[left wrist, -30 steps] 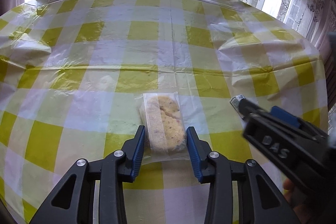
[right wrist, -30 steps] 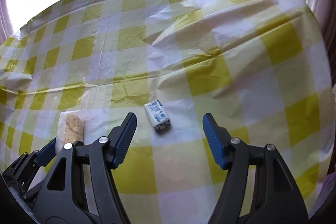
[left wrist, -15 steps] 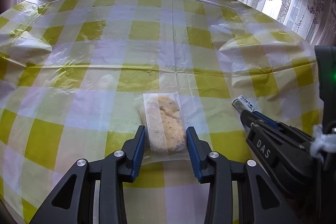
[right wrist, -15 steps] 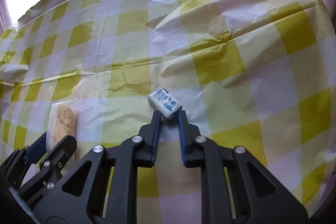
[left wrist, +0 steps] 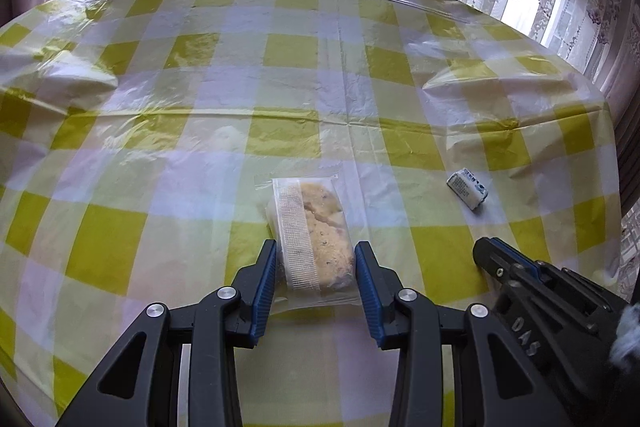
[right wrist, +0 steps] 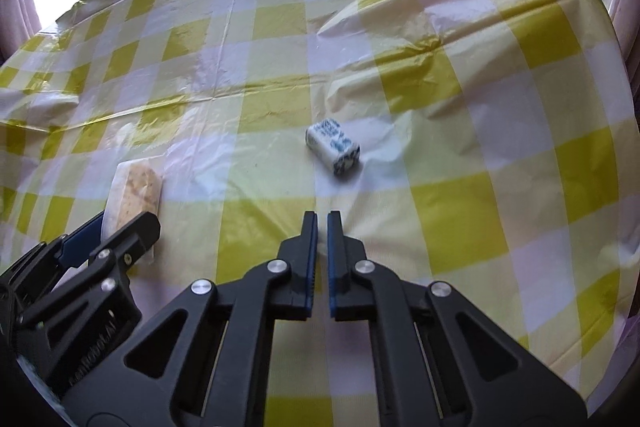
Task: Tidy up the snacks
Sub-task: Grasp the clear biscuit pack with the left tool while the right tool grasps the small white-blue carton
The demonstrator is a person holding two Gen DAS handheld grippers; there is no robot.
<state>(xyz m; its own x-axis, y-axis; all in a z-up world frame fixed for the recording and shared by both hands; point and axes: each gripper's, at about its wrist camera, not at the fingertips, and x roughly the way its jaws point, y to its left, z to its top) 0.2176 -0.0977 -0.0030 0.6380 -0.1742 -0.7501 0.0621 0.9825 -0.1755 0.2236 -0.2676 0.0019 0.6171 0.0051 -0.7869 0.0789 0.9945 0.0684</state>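
Left gripper [left wrist: 316, 267] jaws pinch wrapped cookie pack [left wrist: 310, 241], lying flat mid-table on yellow checked tablecloth [left wrist: 280, 67]. Right gripper [right wrist: 322, 223] jaws closed, nothing between them. Small blue-white candy [right wrist: 333, 145] lies just ahead of its tips, toward the cloth's right edge.

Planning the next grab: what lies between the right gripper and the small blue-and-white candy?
Nothing but bare checked tablecloth, seen in the right wrist view: the shut right gripper stops short of the candy.
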